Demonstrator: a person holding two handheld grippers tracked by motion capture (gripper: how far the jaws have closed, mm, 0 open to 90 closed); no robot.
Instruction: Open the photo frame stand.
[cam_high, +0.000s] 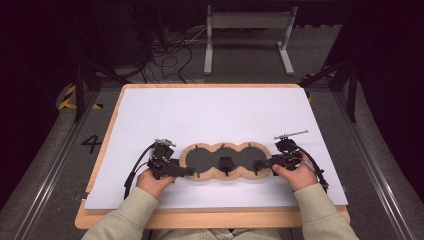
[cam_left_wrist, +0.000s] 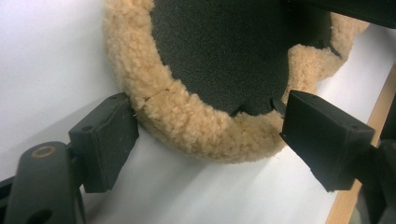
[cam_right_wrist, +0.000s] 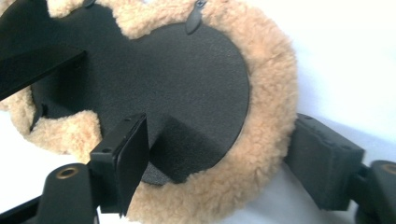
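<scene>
Lying on the white table (cam_high: 210, 110) near the person's edge is a three-lobed black pad (cam_high: 225, 159) with a tan fleece rim (cam_left_wrist: 196, 126). The left gripper (cam_high: 186, 171) straddles the pad's left end, its wide jaws barely touching the fleece; the right gripper (cam_high: 260, 166) straddles the right end, jaws wide, not pressing.

A three-lobed fleece-edged pad (cam_high: 225, 161) is laid flat on a sheet (cam_high: 215, 115) spread over the table (cam_high: 120, 217), near its front edge. The left gripper (cam_high: 187, 171) is placed at its left end, the right gripper (cam_high: 260, 166) at its right end.
</scene>
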